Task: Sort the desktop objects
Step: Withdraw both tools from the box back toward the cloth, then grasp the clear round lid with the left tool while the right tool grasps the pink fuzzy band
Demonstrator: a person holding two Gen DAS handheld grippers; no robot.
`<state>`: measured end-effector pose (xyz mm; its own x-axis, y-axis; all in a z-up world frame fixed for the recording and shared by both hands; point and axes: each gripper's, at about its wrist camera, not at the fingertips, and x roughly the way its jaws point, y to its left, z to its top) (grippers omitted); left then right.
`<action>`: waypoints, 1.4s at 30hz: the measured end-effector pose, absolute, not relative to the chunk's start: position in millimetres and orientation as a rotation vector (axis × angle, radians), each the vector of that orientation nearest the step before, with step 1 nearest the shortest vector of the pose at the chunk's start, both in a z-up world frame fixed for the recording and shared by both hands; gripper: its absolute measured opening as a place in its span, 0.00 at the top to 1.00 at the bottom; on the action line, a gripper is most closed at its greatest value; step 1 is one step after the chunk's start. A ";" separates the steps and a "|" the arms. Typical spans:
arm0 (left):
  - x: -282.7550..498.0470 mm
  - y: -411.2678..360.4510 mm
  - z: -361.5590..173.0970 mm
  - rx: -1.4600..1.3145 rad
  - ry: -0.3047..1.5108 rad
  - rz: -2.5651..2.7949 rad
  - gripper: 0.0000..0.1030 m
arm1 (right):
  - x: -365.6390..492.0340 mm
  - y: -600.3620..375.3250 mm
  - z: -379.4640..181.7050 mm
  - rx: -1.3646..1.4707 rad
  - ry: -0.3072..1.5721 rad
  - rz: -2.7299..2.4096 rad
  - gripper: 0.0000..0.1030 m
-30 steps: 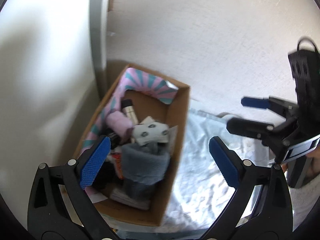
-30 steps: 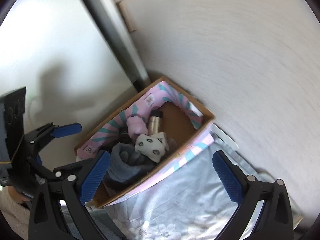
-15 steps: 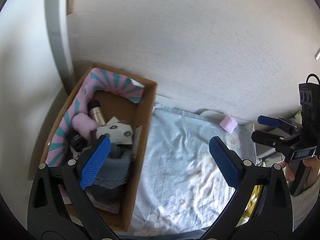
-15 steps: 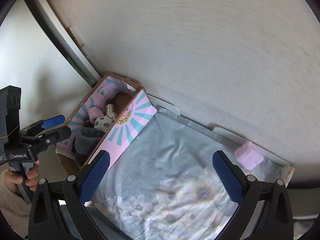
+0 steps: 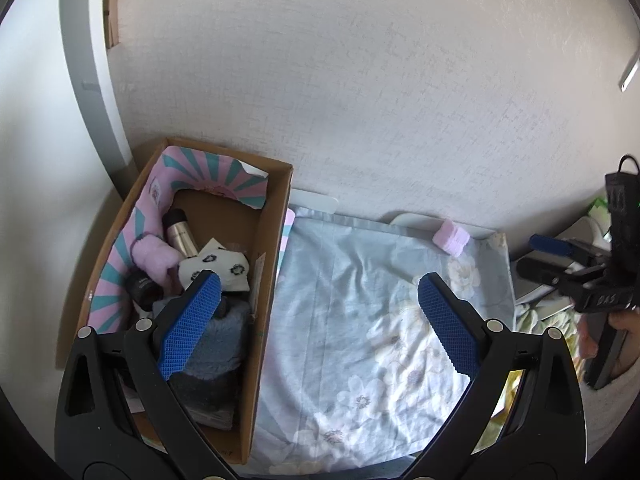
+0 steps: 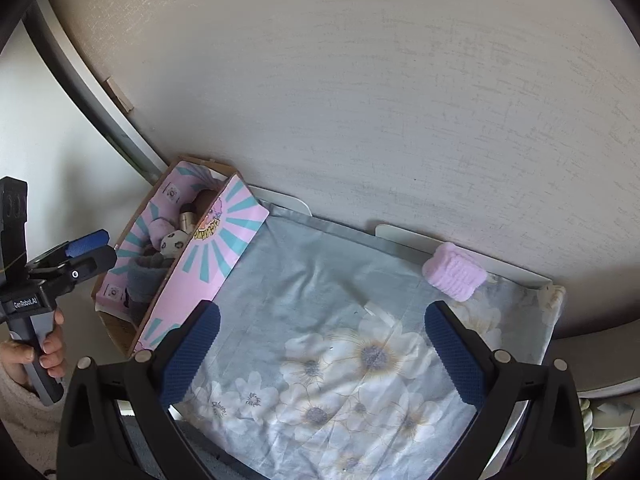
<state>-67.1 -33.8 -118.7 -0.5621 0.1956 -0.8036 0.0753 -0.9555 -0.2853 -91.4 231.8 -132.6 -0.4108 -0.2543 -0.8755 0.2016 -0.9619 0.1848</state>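
A cardboard box with pink and teal lining stands at the left against the wall, holding a metal bottle, a pink fluffy item, a patterned white sock and grey-blue cloth. The box also shows in the right wrist view. A pink fluffy block lies on the floral cloth near the wall, also seen in the left wrist view. My left gripper is open and empty above the box's right edge. My right gripper is open and empty above the cloth.
A textured wall runs behind the table. A grey frame post stands left of the box. A white tray edge shows under the cloth at the back. Green and yellow clutter lies off the cloth's right edge.
Both grippers have pulled back and swung right from over the box, so the floral cloth and the pink block came into view. Both stayed open and empty.
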 end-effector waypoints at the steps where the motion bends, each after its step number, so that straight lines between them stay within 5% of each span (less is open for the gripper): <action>1: -68.2 -31.5 -119.3 -1.440 -0.431 2.677 0.04 | -91.1 233.6 -132.4 1.522 -0.080 -2.437 0.01; 11: -86.5 30.9 -136.6 -1.455 -0.240 2.576 0.04 | -89.7 286.9 -128.6 1.591 -0.068 -2.551 0.01; 21: -126.7 166.8 -226.8 -1.438 0.052 2.506 0.04 | -113.7 350.9 -208.4 1.702 -0.147 -2.557 0.01; 33: -156.1 191.8 -294.1 -1.466 -0.060 2.521 0.06 | -151.9 355.4 -280.2 1.659 -0.138 -2.551 0.01; 37: -157.6 193.0 -298.6 -1.446 -0.051 2.523 0.13 | -156.2 354.9 -290.5 1.654 -0.177 -2.544 0.01; 42: -156.5 194.9 -305.4 -1.446 -0.062 2.501 0.39 | -162.6 355.4 -299.6 1.647 -0.223 -2.545 0.06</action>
